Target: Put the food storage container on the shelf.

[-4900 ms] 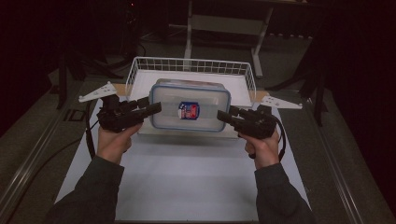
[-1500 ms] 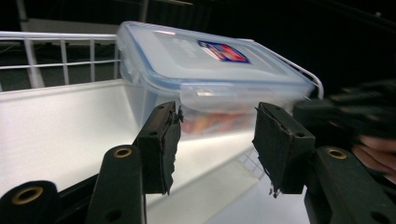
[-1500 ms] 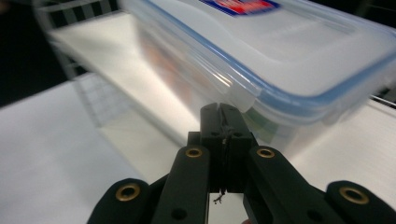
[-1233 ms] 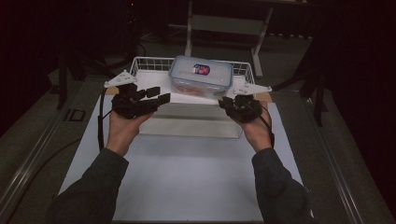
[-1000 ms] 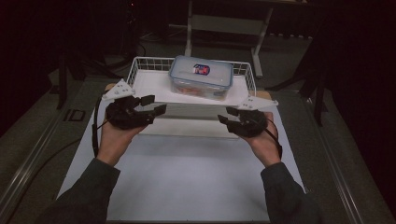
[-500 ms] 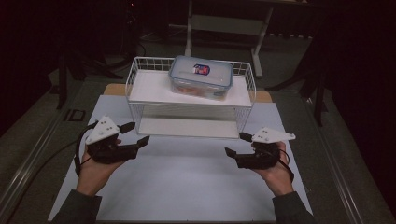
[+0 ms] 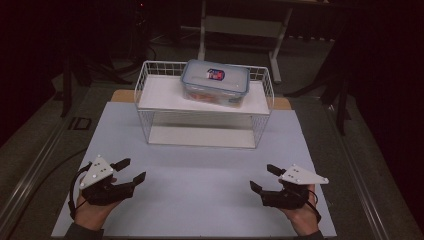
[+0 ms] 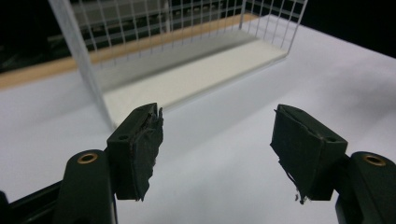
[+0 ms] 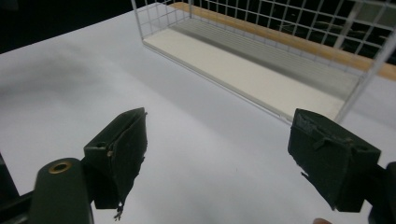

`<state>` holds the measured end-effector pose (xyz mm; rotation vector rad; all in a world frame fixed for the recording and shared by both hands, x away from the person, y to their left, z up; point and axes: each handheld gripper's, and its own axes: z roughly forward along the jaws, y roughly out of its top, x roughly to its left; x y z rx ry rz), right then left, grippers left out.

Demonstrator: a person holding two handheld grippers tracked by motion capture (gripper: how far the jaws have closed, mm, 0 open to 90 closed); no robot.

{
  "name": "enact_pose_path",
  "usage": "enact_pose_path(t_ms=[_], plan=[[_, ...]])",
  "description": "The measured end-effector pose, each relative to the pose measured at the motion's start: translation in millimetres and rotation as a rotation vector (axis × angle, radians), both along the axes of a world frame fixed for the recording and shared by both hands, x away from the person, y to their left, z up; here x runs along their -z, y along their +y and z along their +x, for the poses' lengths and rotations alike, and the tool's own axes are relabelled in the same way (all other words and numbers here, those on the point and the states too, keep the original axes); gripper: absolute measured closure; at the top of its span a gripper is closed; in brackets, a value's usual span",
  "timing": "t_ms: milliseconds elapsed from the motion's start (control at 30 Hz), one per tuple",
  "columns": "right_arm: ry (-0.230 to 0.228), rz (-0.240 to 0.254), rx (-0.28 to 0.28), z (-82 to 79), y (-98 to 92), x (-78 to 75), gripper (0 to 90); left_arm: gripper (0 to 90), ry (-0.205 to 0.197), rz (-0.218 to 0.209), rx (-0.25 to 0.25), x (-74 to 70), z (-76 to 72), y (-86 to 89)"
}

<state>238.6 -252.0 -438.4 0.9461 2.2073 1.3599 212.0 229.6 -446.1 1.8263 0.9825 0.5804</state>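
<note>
Room is sitting dim; surroundings are falling into near black at the edges of the high view. Overhead light is landing on the white mat (image 7: 200, 175), which is reading as the brightest surface without glaring. The wire rack (image 7: 205, 107) is casting a soft shadow beneath its shelf. In both gripper views the near pads (image 8: 140, 149) are showing slightly soft, and the rack's wires are blurring farther back.
</note>
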Motion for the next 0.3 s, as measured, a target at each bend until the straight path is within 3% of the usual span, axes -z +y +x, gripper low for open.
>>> enact_pose_path(t_ms=[300], plan=[[-0.063, 0.037, 0.085, -7.2, -13.8, 4.6, 18.5, 31.7, -0.019, -0.004, -0.058, 11.7, -3.2, 5.4]])
